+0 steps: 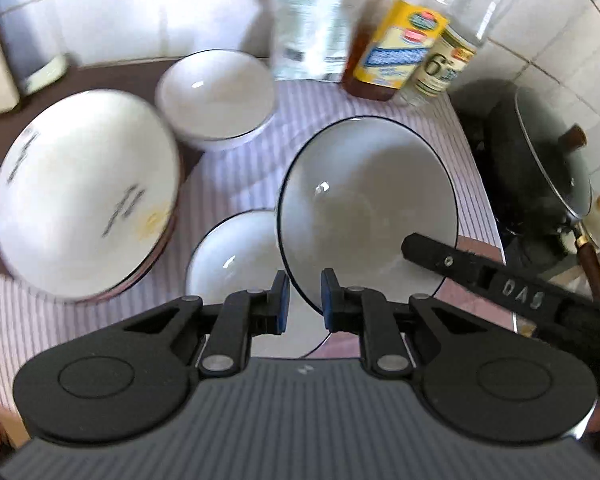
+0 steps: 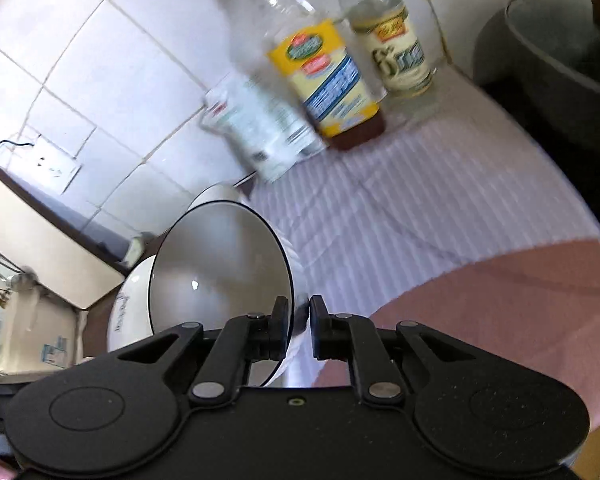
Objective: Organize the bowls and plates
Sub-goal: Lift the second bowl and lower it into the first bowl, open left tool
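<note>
Gleaming round black-rimmed white bowl (image 1: 364, 208)

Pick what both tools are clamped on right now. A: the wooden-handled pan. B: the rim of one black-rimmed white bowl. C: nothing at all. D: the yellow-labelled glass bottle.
B: the left tool and the right tool each pinch the rim of the same tilted black-rimmed white bowl, lifted over another bowl.

Right gripper (image 2: 299, 322), lower centre: jaws pinching the rim of a black-rimmed white bowl (image 2: 220, 268), which is tilting on edge. Striped cloth (image 2: 400, 208) is spreading right of centre. Yellow-labelled bottle (image 2: 324, 84) and clear bottle (image 2: 396, 52) are standing at top centre, against the tiled wall (image 2: 100, 72).
</note>
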Tool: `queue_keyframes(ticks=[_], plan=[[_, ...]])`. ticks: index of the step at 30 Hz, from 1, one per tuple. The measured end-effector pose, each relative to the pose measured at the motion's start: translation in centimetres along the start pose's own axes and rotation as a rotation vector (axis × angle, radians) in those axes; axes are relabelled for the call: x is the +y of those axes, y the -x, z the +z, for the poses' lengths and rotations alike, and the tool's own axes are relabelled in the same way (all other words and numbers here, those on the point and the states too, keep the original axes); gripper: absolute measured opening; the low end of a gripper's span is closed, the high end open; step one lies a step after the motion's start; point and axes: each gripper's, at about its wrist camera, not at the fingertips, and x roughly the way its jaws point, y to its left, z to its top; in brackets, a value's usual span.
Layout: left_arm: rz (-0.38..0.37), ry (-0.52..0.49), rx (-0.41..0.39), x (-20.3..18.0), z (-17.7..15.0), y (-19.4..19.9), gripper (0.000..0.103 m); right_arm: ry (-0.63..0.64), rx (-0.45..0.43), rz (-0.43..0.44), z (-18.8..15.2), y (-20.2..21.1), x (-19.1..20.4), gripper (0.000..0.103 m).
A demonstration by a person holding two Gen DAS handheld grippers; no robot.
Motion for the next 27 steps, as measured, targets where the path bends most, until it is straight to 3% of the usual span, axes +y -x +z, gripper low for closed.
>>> queue_keyframes(ticks=[6,16,27], plan=[[0.007,0.066,0.048,2.3,-1.6,-0.2,0.015,0.042,0.033,0.027,-1.7,-1.0,1.9,0.014],[0.014,0.105,0.103,3.7,-2.3,-1.6,0.014,0.138,0.072,-0.001,-2.5,-2.0,2.9,0.015],[0.066,0.105,0.180,3.7,-1.6,-3.2,0.015,0.431,0.052,-0.144,-4.8,-3.5,5.8,0.015]])
